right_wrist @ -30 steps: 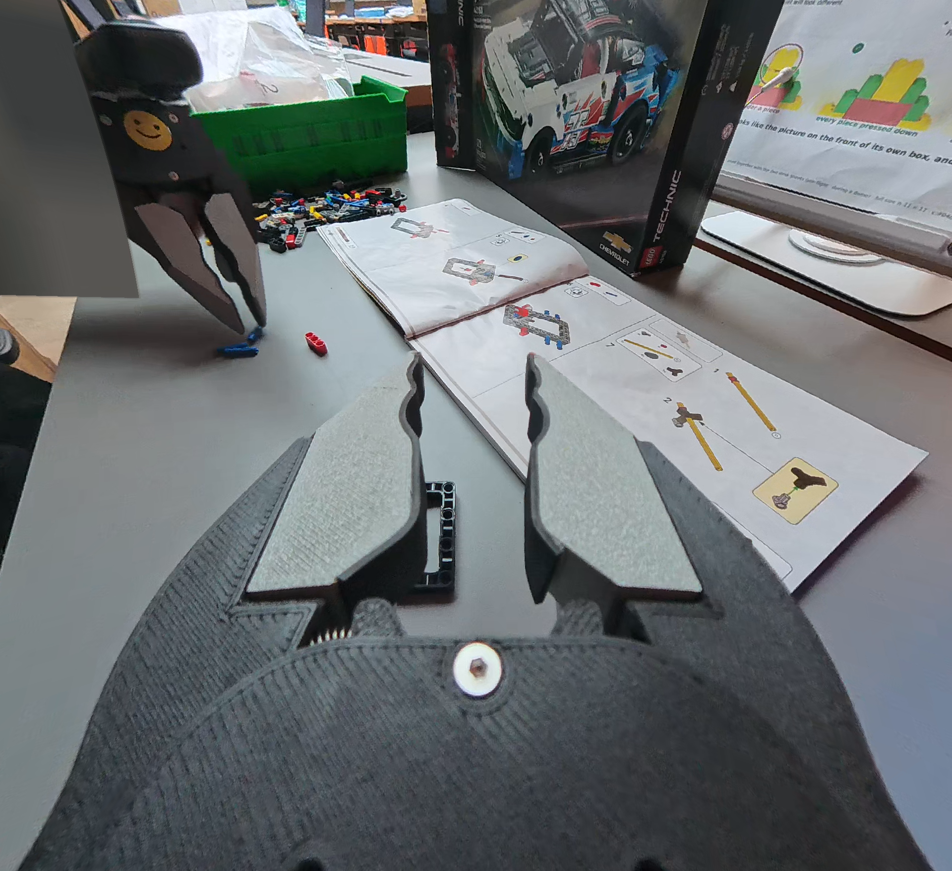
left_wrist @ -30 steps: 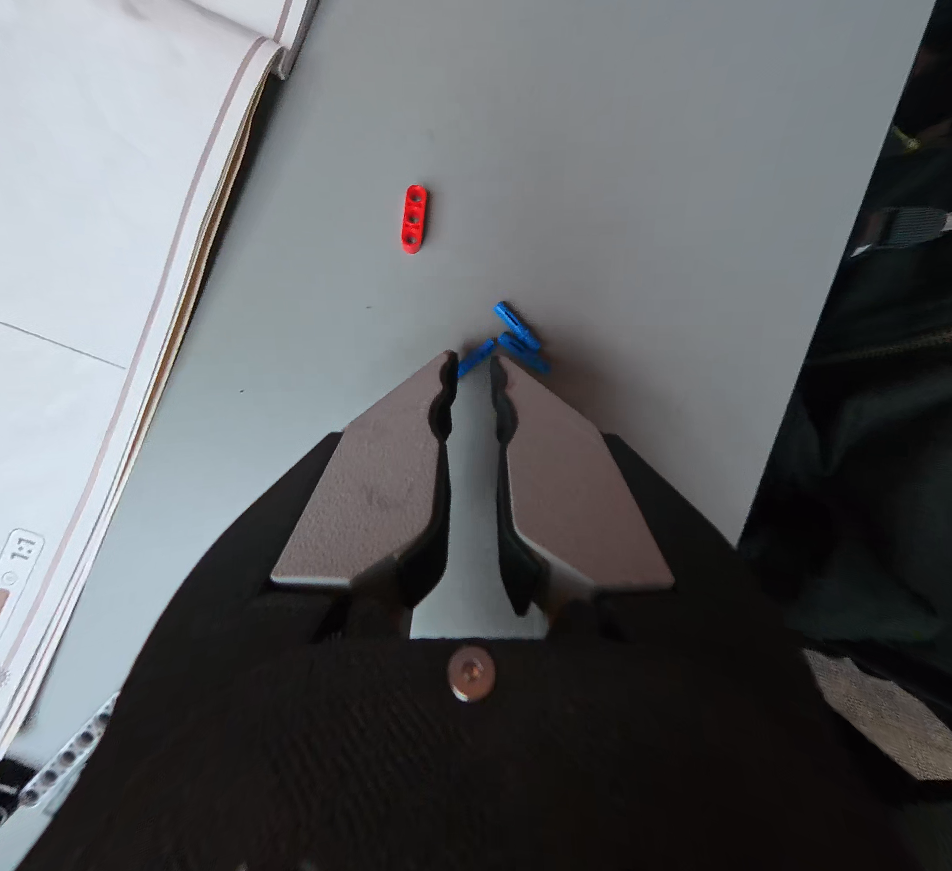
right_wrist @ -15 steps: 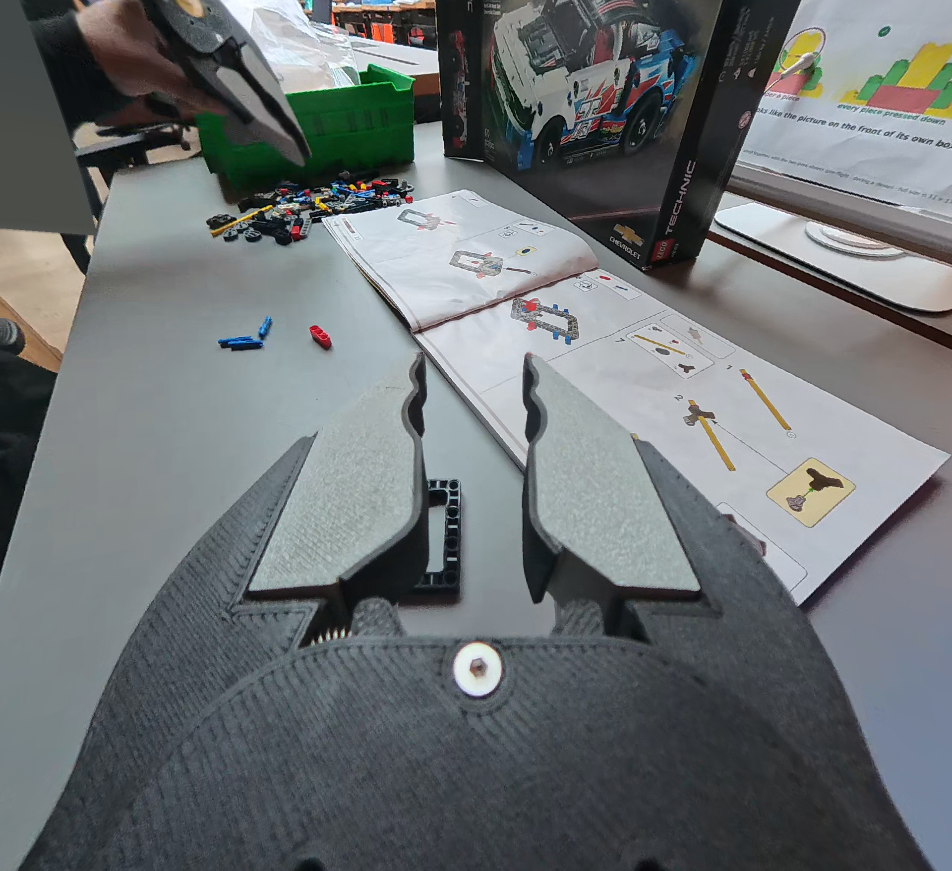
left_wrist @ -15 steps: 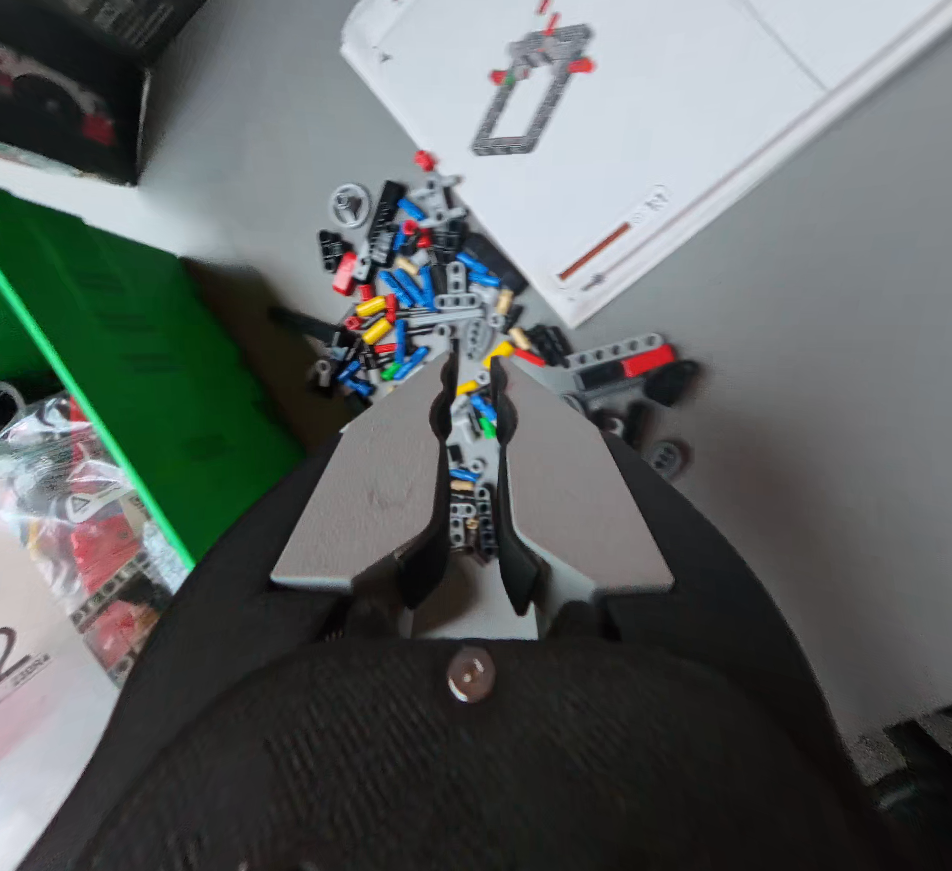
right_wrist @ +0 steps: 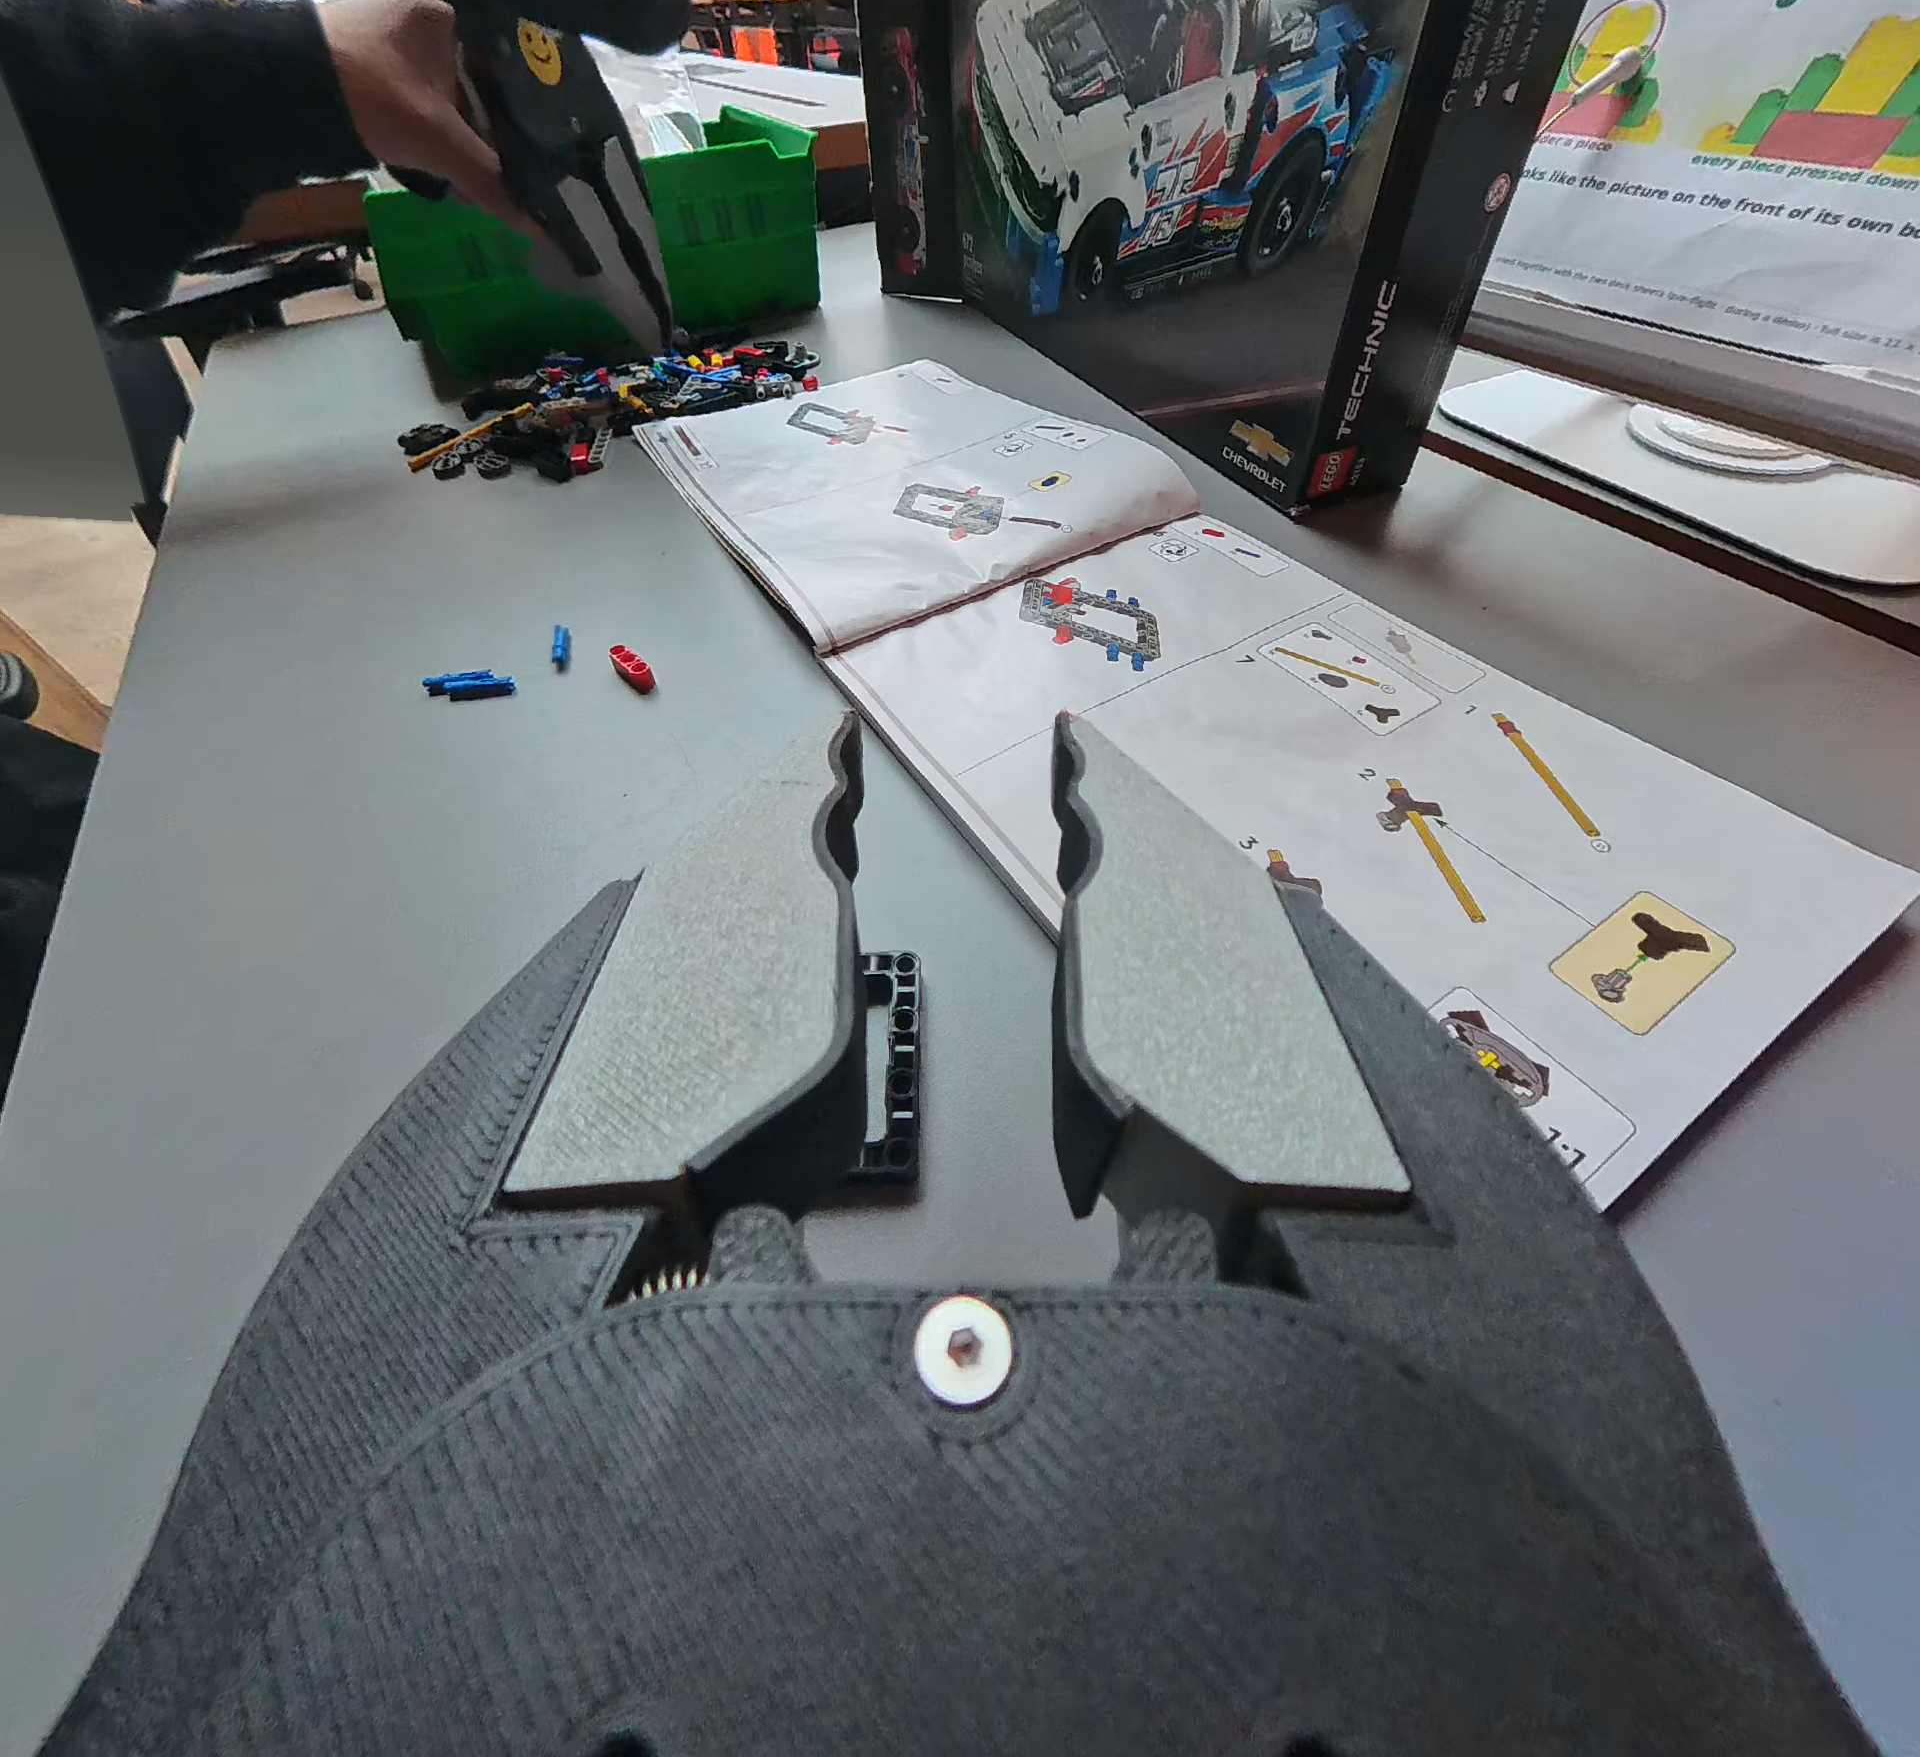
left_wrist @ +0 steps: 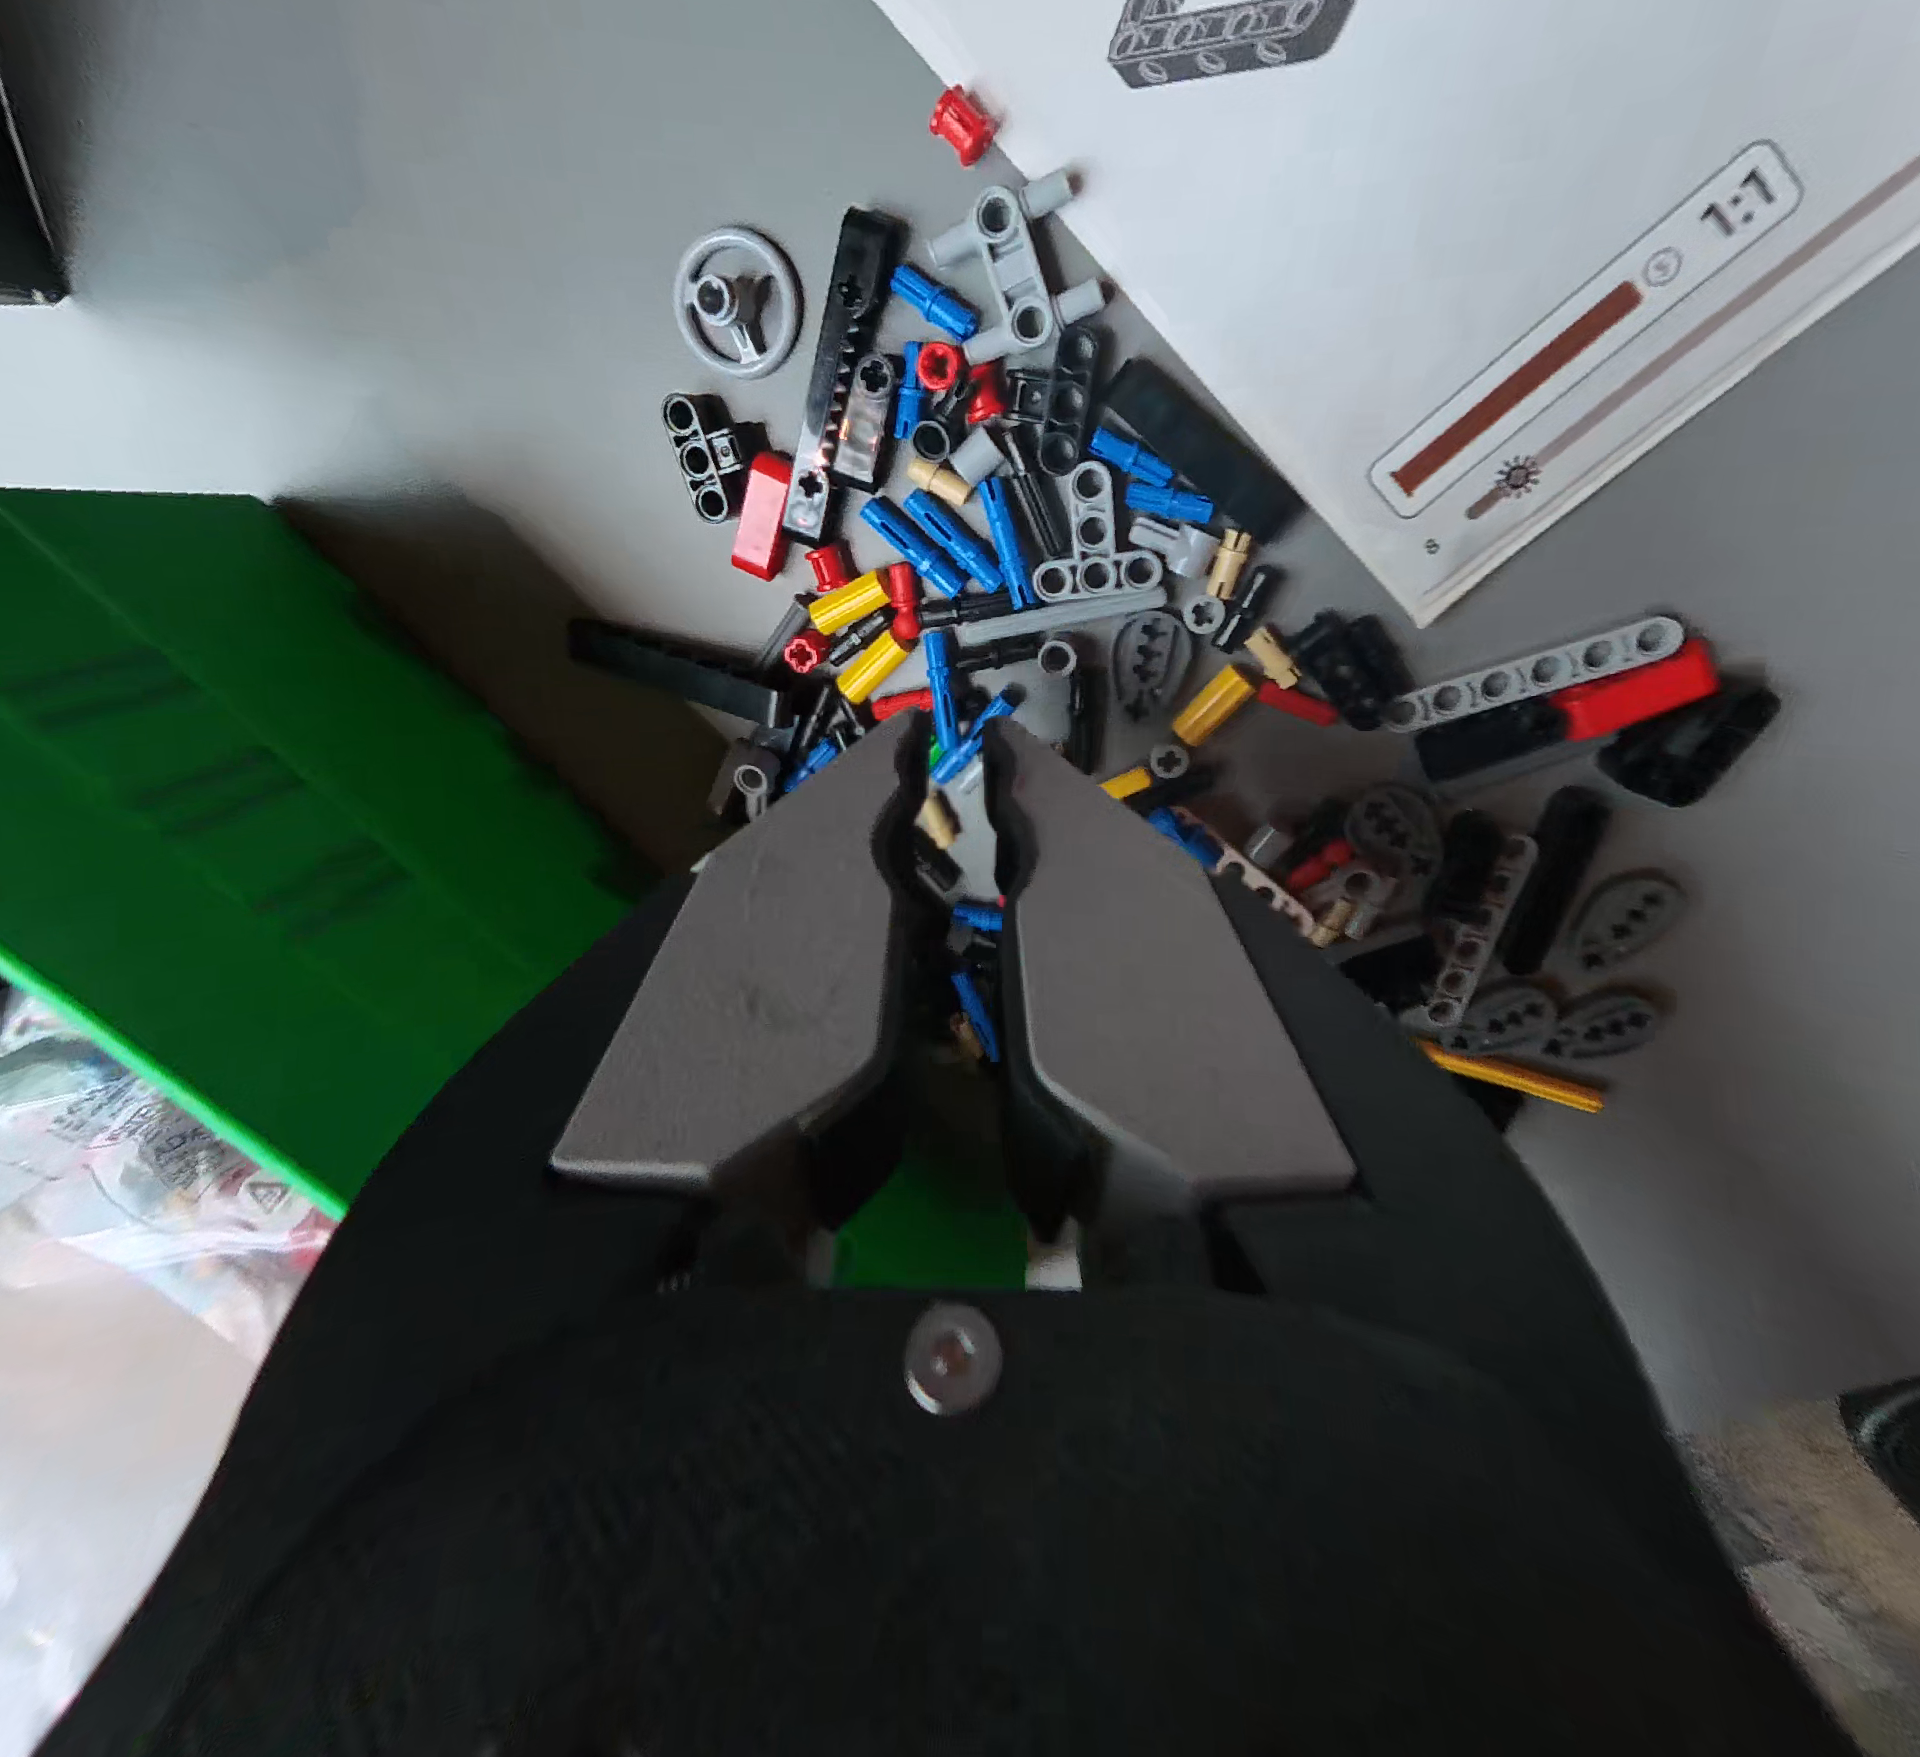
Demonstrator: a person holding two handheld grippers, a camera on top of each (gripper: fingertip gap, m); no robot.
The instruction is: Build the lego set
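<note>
Dozens of small plastic pieces lie heaped on the grey surface beside the green bin; the left gripper, having left the blue pins, now hovers there, jaws slightly apart. The right gripper stays parted above the black frame.

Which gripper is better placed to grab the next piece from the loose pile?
Left. The left gripper hangs right over the pile of loose pieces beside the green bin, tips nearly in it. The right gripper sits far off, by the black frame.
</note>
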